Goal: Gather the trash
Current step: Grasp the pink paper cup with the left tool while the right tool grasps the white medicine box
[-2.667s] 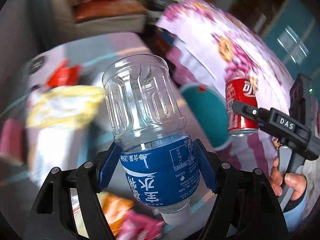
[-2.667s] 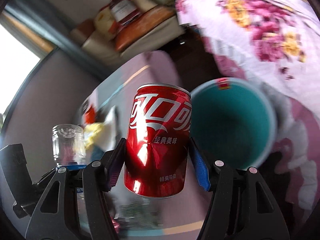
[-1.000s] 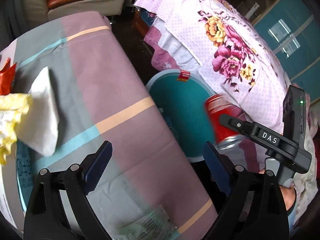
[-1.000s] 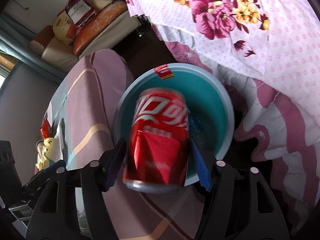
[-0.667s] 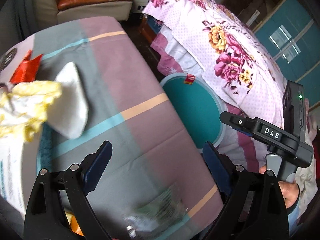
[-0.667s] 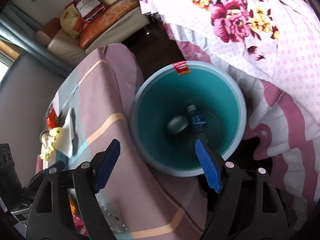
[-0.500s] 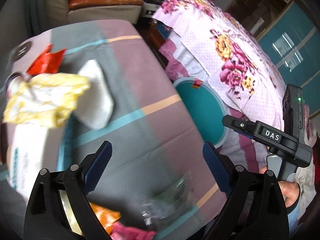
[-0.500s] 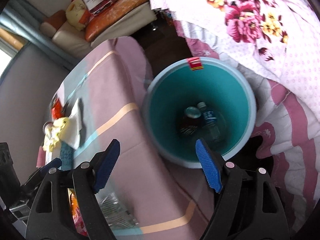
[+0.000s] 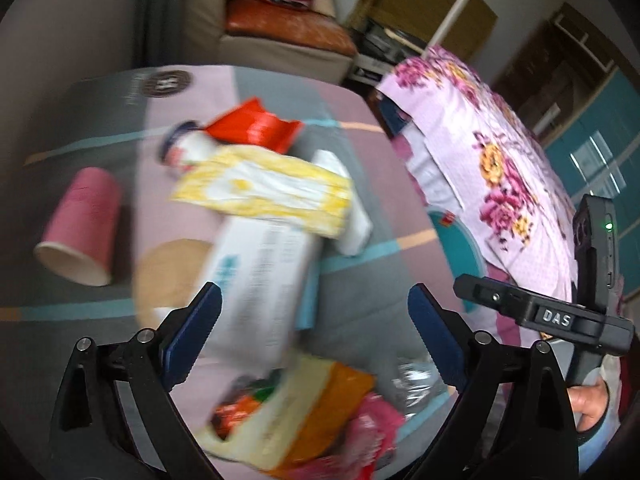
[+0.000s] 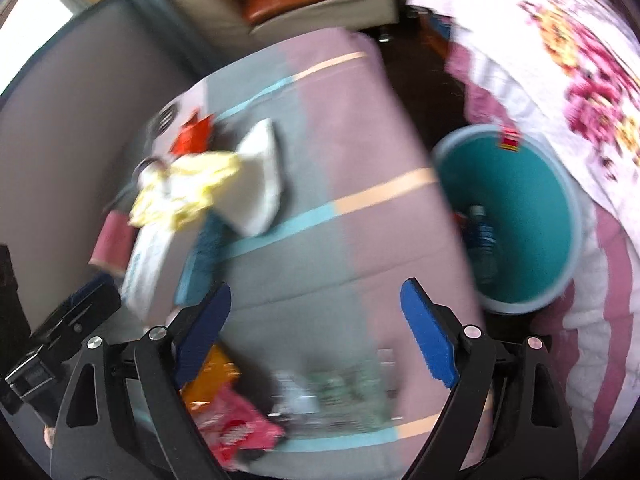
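In the left wrist view, the left gripper is seen with its jaws spread wide and nothing gripped between them, above a table whose right edge runs from twelve o'clock down toward four o'clock. Bare cloth is left along that edge; the middle is crowded by a yellow wrapper, a white packet, a red wrapper and, at nine o'clock, a pink paper cup lying on its side with an empty mouth. A teal bin is partly hidden beyond the edge at three o'clock. In the right wrist view, the right gripper is shown with jaws opening and nothing between them. Open cloth lies ahead of it. The bin stands off the table at three o'clock, beside the floral bedding, and a bottle is seen inside it.
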